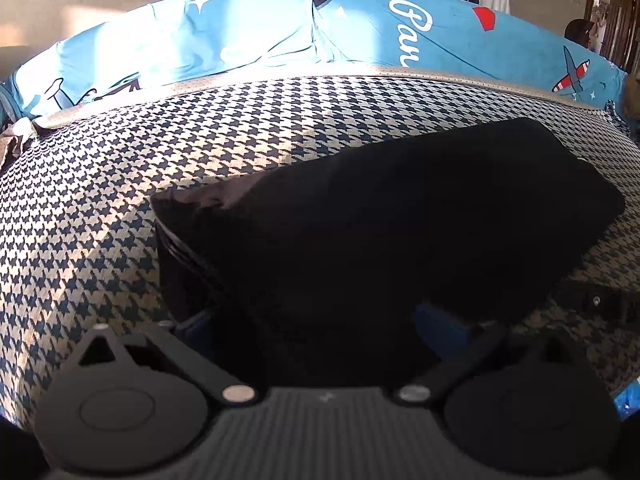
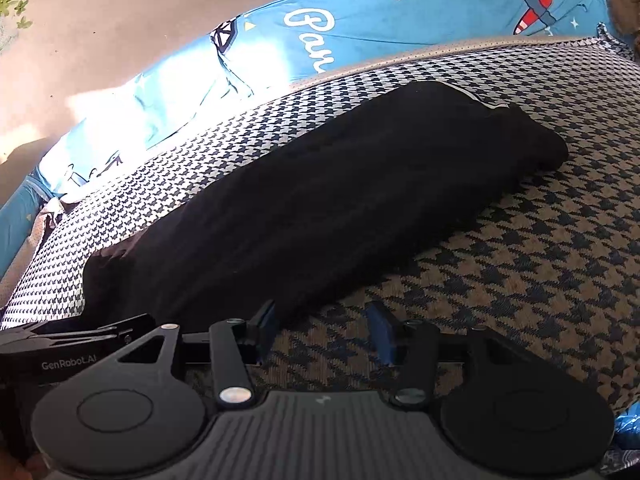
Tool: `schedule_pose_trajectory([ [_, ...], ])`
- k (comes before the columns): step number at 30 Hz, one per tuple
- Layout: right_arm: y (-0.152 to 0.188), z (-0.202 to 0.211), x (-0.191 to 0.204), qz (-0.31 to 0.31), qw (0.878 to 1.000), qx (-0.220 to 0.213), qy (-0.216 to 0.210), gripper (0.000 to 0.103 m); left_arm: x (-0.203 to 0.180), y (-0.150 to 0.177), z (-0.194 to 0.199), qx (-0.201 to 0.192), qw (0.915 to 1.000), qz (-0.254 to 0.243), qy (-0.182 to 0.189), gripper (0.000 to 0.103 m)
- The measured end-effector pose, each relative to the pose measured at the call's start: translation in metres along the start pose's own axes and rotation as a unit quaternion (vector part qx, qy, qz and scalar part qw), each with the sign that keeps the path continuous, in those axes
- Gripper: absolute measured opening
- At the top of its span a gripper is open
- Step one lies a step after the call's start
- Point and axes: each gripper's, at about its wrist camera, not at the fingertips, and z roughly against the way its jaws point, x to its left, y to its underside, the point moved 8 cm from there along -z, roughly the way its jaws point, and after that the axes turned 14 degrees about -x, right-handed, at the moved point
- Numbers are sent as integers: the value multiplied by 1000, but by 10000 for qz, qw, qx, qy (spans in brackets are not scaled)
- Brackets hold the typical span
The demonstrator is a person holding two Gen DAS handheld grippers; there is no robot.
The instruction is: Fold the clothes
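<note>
Landmark: black garment [image 2: 320, 200], a long folded bundle lying on the houndstooth mat [image 2: 540, 264].

Left of the garment's left end: bare mat in a patch of sunlight, then the mat's pale border. The left gripper [image 1: 320, 332] sits low at the garment's near edge; its blue pads [image 1: 436, 328] stand wide on either side of the dark cloth, which drapes between them. Jaws spread; whether they grip the cloth, cannot tell, since the fabric hides the tips. In the right wrist view this gripper's black body [image 2: 80, 340] shows at the garment's near left corner.

Behind the garment: blue printed sheet [image 1: 248, 36] with white script, stars and a red-striped plane, bunched along the mat's far border.

Just beside the garment's near edge, right of its middle: right gripper [image 2: 326, 332], jaws spread over bare mat, the left pad touching or nearly touching the cloth's edge, the right pad clear of it.

Right of the garment's far end: open mat.
</note>
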Motion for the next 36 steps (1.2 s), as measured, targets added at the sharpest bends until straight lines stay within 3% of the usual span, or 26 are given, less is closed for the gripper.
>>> schedule_pose_trajectory([
  [10,-41,-9,-49,-152,9994,-62,312,50,-3,-16,-19,99,9999,25,76,103],
  [22,-80,-21,-127,-909,9935,-155,669,50,-17,-29,-41,278,9990,-160,325,103],
  [29,-92,-32,-155,-1151,9910,-136,667,50,-25,-32,-50,234,9985,-335,363,103],
  [36,-94,-40,-158,-1273,9907,-36,472,51,-20,-27,-56,314,9988,-3,377,103],
])
